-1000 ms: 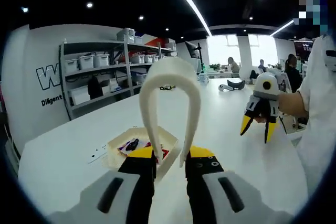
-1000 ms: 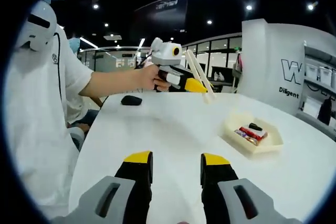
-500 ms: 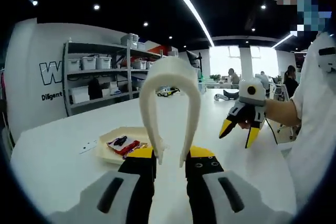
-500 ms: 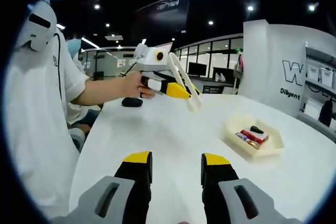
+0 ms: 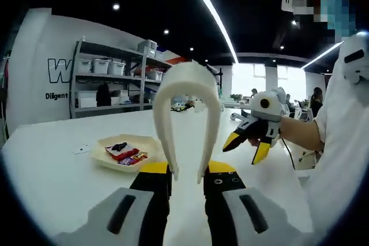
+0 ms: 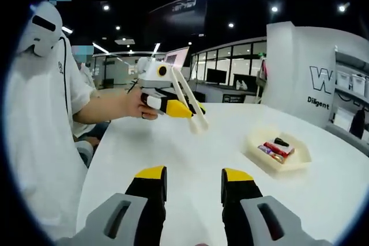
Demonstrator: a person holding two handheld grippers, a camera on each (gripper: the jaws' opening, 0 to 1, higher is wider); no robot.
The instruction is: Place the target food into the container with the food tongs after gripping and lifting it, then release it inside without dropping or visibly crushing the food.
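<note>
A broad white worktop (image 5: 69,171) is seen in both views, curving away toward a grey shelving rack (image 5: 109,87) loaded with white bins against a white wall with dark lettering. A person in a white short-sleeved shirt (image 6: 40,113) is seated at the worktop's edge, each hand holding one tool. The left tool (image 5: 187,177) is seen from its own camera with its yellow-tipped black jaws drawn in against the two arms of a pair of white food tongs (image 5: 187,113), which are pinched near their tips so that the bowed end stands up in front of the lens; in the right gripper view the same tongs (image 6: 187,105) are seen pointing down and forward above the worktop, held out from the person's hand (image 6: 135,103). The right tool (image 6: 194,184) is seen with its jaws spread apart and nothing between them; in the left gripper view it (image 5: 245,144) is held above the worktop beside the tongs. A shallow cream container (image 6: 278,152) rests on the worktop, well apart from both tools, and small food items (image 6: 275,147), red-wrapped and dark, are seen lying inside it; the tray (image 5: 124,152) is also seen to the left of the tongs in the left gripper view.
</note>
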